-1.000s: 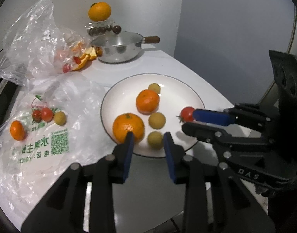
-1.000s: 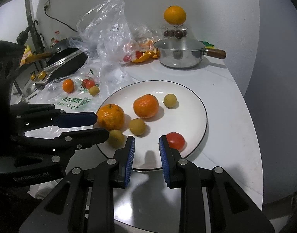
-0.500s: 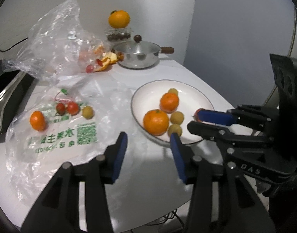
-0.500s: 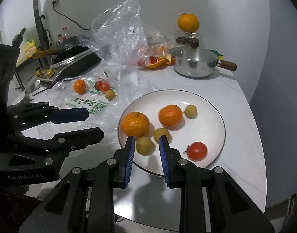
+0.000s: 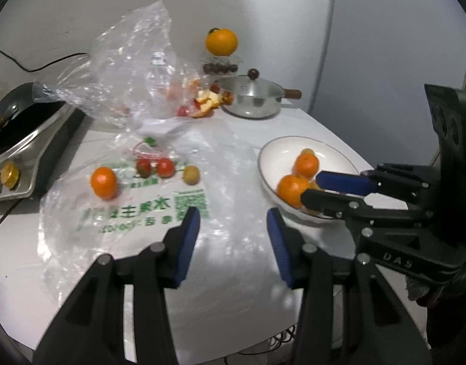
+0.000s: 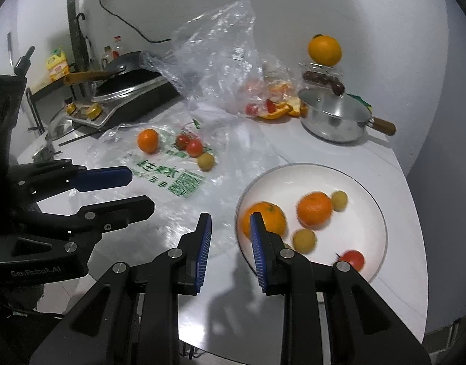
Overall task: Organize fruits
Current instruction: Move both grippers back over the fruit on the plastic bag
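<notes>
Glossy white table, crinkled clear bag, round plate, both grippers spread, empty.

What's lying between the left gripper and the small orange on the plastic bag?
Only printed plastic bag lies between the left gripper and small orange, per the left wrist view.

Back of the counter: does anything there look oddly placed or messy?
Yes. An orange sits balanced atop a clear container of dark round fruits behind the lidded pot, which looks precarious. Orange peel scraps lie loose beside the crumpled plastic bag.
</notes>
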Demonstrator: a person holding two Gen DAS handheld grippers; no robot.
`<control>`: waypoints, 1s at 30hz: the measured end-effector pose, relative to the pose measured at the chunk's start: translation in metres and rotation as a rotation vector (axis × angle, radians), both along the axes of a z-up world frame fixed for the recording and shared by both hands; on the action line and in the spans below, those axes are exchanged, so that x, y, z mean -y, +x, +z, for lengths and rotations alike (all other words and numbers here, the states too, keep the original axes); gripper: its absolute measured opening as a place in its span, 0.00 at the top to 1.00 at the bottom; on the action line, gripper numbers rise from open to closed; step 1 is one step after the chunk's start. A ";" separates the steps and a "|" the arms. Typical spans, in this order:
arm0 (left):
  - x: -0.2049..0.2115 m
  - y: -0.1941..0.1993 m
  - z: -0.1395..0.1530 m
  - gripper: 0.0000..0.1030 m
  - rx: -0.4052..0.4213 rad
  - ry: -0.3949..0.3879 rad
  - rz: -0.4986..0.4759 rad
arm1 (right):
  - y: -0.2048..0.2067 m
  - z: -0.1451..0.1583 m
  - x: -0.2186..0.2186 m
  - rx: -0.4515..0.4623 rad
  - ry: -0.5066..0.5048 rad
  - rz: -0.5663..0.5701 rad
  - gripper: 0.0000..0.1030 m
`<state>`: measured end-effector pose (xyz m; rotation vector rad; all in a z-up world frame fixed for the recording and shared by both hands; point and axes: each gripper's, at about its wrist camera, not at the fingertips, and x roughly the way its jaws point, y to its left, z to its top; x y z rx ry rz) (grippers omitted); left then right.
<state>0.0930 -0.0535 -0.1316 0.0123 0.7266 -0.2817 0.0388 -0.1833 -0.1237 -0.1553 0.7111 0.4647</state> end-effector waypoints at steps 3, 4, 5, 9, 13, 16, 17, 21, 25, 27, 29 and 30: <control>-0.014 -0.001 0.000 0.54 0.008 -0.004 0.018 | 0.002 0.003 -0.014 0.010 -0.007 0.014 0.73; -0.019 -0.001 0.000 0.54 0.010 -0.007 0.022 | 0.002 0.004 -0.017 0.013 -0.008 0.017 0.73; -0.022 -0.001 0.000 0.54 0.011 -0.008 0.026 | 0.003 0.005 -0.022 0.016 -0.009 0.024 0.73; -0.037 0.001 0.000 0.54 0.016 -0.015 0.043 | 0.006 0.007 -0.039 0.020 -0.018 0.039 0.73; -0.050 0.001 -0.002 0.54 0.019 -0.017 0.059 | 0.009 0.008 -0.054 0.020 -0.025 0.056 0.73; -0.059 0.002 -0.003 0.54 0.020 -0.020 0.071 | 0.012 0.006 -0.063 0.017 -0.031 0.066 0.73; -0.063 0.003 -0.003 0.54 0.021 -0.019 0.076 | 0.013 0.006 -0.065 0.015 -0.033 0.069 0.73; -0.074 0.006 -0.003 0.54 0.027 -0.015 0.091 | 0.018 0.004 -0.075 0.012 -0.040 0.077 0.73; -0.083 0.011 -0.003 0.54 0.033 -0.003 0.107 | 0.023 0.003 -0.082 0.010 -0.040 0.081 0.73; -0.086 0.014 -0.003 0.54 0.034 0.002 0.112 | 0.024 0.003 -0.083 0.010 -0.040 0.081 0.73; -0.090 0.018 -0.004 0.54 0.032 0.002 0.116 | 0.029 0.002 -0.087 0.007 -0.039 0.083 0.73; -0.091 0.020 -0.004 0.54 0.031 0.002 0.117 | 0.031 0.001 -0.089 0.006 -0.038 0.084 0.73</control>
